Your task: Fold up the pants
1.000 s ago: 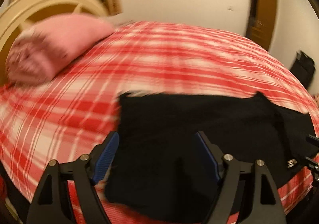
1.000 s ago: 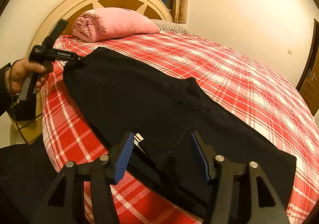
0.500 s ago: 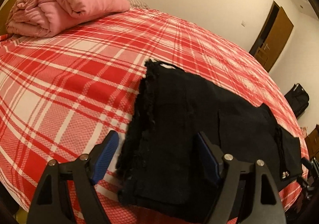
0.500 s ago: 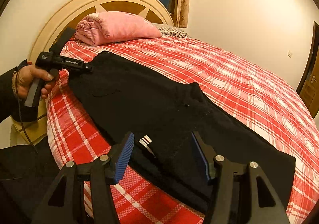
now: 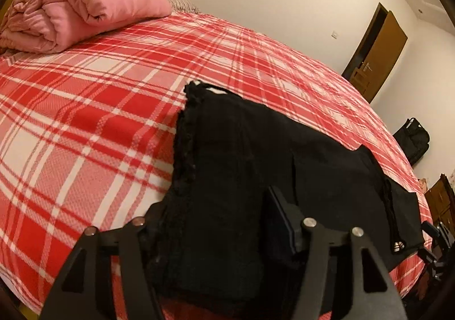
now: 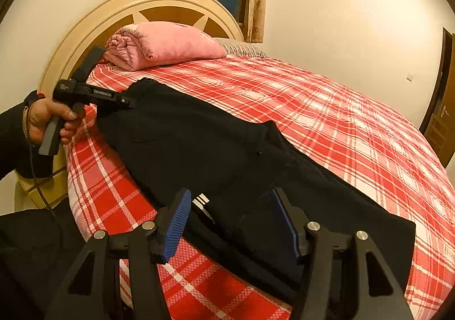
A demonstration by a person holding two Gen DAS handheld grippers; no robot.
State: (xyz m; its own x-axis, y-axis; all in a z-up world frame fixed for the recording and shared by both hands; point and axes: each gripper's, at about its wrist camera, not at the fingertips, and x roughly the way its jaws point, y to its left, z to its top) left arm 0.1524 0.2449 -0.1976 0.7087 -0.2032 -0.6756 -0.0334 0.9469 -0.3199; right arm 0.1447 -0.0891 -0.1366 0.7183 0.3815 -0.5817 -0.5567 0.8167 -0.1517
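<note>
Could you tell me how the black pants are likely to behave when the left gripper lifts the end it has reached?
The black pants look soft and floppy: they follow the plaid bedspread closely, so they will probably drape and sag. The left gripper straddles a thick bunched end, which may slip unevenly. They look light, so the far part will likely drag.

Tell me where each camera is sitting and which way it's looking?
Left wrist: rides the left gripper at the headboard end of the black pants, looking along the bed toward the door; only its own fingers show.
Right wrist: rides the right gripper at the other end of the pants, looking toward the headboard; its fingers and the person's left hand show.
Shared: pants, pink blanket, plaid sheet.
</note>
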